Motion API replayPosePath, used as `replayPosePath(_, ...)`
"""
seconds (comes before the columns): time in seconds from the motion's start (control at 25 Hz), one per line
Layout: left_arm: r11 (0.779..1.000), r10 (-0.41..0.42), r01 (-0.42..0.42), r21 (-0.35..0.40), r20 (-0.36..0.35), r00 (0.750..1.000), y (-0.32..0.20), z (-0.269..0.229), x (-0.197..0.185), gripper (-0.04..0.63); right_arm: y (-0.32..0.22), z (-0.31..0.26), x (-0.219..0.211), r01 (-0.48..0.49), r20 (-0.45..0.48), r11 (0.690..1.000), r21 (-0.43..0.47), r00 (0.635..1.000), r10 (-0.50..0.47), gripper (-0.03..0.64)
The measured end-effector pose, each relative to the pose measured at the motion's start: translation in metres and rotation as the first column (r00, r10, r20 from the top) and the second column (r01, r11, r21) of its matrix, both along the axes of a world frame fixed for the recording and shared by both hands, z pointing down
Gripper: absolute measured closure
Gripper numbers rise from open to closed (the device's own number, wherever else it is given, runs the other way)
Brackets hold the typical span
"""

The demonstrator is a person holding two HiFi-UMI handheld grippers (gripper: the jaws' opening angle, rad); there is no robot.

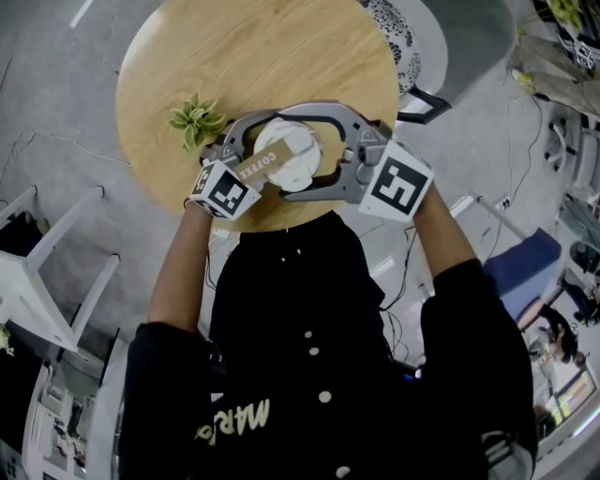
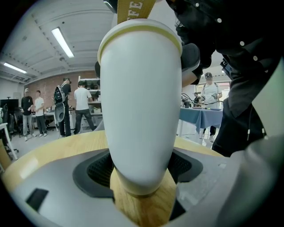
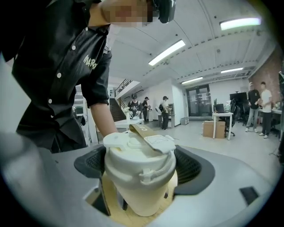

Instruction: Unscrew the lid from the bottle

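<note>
Plant [image 1: 196, 118] on table [image 1: 281, 47], L side. L hand-held gripper [image 2: 141, 169] clamped low on white bottle [image 2: 140, 102], near table's front edge. R hand-held gripper [image 3: 140, 166], jaws wide, clamped on lid [image 3: 140, 155]; tan strap [image 1: 255, 167] across top.

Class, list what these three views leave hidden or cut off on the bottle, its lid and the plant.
1. Head view: the lid covers the bottle wall beneath it.
2. Left gripper view: the upper edge cuts off the print on the strap, and the lid's top does not show.
3. Head view: whatever the plant stands in is hidden under its leaves.
4. All views: the opaque wall hides any contents, and none shows whether the lid has loosened.
</note>
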State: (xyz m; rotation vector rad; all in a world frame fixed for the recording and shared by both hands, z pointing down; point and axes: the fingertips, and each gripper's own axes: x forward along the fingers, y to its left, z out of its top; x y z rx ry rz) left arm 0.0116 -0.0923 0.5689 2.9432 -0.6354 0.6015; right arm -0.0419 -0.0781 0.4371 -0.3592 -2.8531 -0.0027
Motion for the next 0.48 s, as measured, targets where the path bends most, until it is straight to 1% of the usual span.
replayPosePath(0.12,1.0,0.004,-0.004,-0.002,0.01,1.0,0.001,0.003,-0.001,0.242,-0.003,-0.012,0.001,-0.006,0.016,1.0,-0.015,1.0,0.006,0.158)
replayPosePath(0.24,1.0,-0.017,0.017,-0.009,0.013,1.0,0.0,0.004,-0.005,0.242,-0.007,-0.027,0.002,-0.043,0.029,0.999,-0.021,0.999,0.044,0.158)
replayPosePath(0.4,0.992,-0.111,0.11,-0.063,-0.001,0.994,-0.001,-0.005,-0.012,0.23,-0.012,-0.061,0.01,-0.127,0.068,0.99,-0.056,0.989,0.131,0.158)
replayPosePath(0.48,0.983,-0.168,0.168,-0.069,0.007,0.986,0.003,-0.013,-0.015,0.229,-0.011,-0.084,0.016,-0.171,0.091,0.984,-0.059,0.98,0.176,0.158)
